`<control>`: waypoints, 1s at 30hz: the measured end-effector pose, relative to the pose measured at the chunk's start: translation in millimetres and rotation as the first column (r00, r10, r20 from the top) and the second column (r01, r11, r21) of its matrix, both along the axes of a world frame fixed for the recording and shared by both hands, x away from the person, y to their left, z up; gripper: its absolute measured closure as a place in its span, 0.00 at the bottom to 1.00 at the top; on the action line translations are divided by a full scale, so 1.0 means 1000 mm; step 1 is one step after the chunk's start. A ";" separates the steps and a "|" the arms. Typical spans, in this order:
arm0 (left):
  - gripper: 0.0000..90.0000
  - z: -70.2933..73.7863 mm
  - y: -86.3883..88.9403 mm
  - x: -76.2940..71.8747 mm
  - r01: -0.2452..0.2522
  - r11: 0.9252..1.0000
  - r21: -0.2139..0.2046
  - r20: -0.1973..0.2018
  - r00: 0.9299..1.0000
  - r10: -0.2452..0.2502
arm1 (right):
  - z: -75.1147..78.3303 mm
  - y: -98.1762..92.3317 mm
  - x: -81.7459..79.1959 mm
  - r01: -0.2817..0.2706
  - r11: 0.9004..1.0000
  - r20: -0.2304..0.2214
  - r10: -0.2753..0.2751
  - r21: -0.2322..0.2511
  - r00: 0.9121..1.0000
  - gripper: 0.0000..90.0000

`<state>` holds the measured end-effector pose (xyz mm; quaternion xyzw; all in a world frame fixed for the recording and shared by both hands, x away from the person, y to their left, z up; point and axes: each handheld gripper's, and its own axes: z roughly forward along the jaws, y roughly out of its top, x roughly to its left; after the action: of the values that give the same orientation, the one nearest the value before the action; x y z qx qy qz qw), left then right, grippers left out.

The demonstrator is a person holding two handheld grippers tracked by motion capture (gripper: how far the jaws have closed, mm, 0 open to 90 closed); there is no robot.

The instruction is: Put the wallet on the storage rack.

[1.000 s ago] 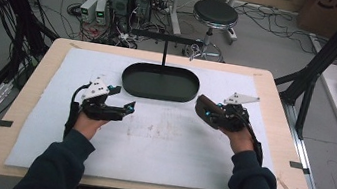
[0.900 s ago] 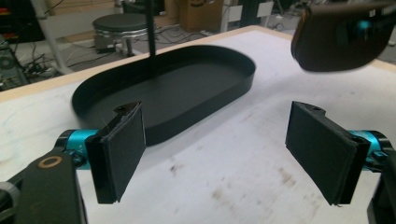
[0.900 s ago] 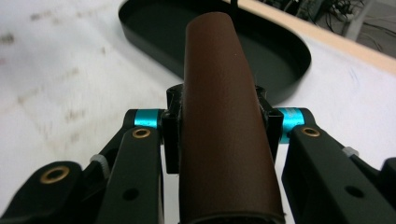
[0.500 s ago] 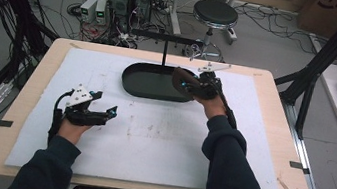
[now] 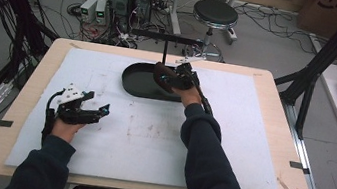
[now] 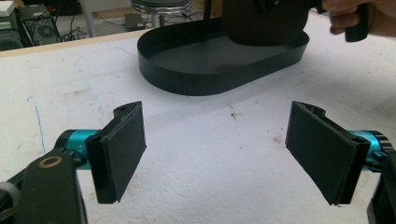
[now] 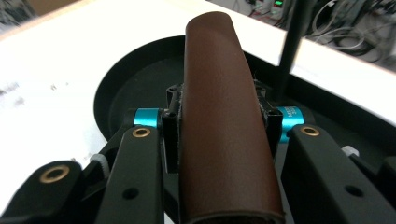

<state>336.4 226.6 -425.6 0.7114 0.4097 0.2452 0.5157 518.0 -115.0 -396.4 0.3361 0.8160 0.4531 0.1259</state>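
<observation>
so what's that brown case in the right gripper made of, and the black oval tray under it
The brown rounded case, clamped in the right gripper, looks like leather or a leather imitation: matte, finely grained, with a folded seam at its near end. The black oval tray looks like thin sheet metal or hard plastic: smooth, satin, with a straight, thin upright wall. The look doesn't settle which.

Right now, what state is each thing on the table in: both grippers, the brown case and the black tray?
Right gripper: shut on the brown case, held over the tray.
Brown case: closed, clamped between the jaws, off the tray floor.
Black tray: upright on the white mat, nothing lying in it.
Left gripper: open, nothing between its jaws, low over the mat.
White mat: flat, scuffed.
</observation>
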 end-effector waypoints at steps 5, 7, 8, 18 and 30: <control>0.22 0.000 0.001 0.000 -0.003 1.000 -0.003 0.006 1.000 0.003 | -0.016 0.003 0.010 0.038 0.996 -0.087 -0.031 0.080 0.996 0.70; 0.22 -0.001 0.001 0.000 -0.005 1.000 -0.004 0.004 1.000 0.005 | -0.021 0.002 0.012 0.078 0.995 -0.097 -0.072 0.063 0.993 0.68; 0.22 -0.001 0.001 0.000 -0.004 1.000 -0.004 0.003 1.000 0.004 | -0.022 0.002 0.013 0.102 0.994 -0.083 -0.098 0.044 0.992 0.63; 0.22 -0.003 0.001 0.002 -0.003 1.000 -0.005 -0.002 1.000 0.003 | 0.010 -0.033 0.002 0.182 0.983 0.061 -0.180 -0.024 0.982 0.49; 0.22 -0.002 0.002 0.005 -0.013 0.999 -0.041 0.006 1.000 0.014 | 0.038 -0.102 -0.055 0.155 0.985 0.141 -0.144 -0.070 0.979 0.34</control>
<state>341.3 228.2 -428.1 0.6970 0.4177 0.2425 0.5301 462.9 -217.0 -358.6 0.3597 0.7955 0.4308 0.2285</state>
